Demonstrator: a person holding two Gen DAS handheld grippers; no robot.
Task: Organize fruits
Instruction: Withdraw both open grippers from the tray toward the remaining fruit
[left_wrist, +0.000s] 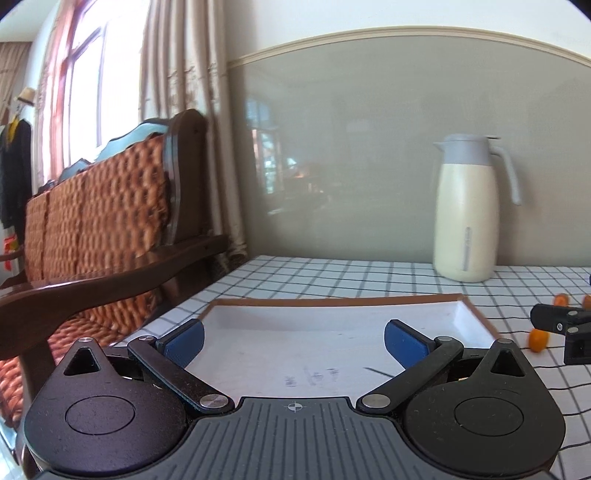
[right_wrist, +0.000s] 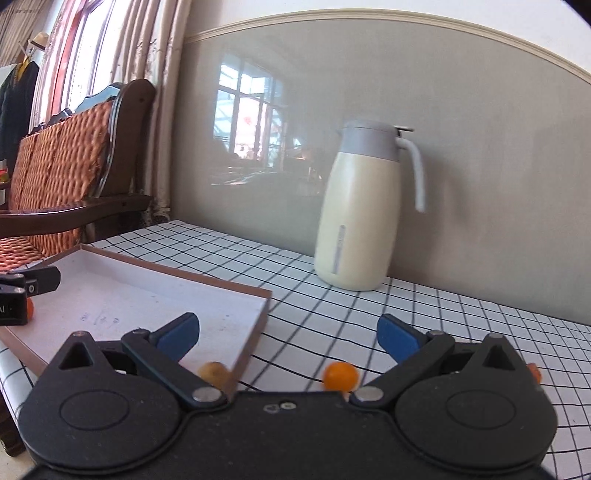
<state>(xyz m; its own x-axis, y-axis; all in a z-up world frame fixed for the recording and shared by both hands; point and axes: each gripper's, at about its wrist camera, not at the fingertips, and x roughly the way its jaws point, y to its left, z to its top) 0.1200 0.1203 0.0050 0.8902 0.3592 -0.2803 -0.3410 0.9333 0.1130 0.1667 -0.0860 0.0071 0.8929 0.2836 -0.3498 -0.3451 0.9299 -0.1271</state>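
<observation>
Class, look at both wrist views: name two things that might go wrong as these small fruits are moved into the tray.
1. The orange fruit is small and round on the checked cloth; the open right claw may nudge it so it rolls away.
2. The yellowish fruit sits close against the tray wall, so a finger may bump and shift the tray.
</observation>
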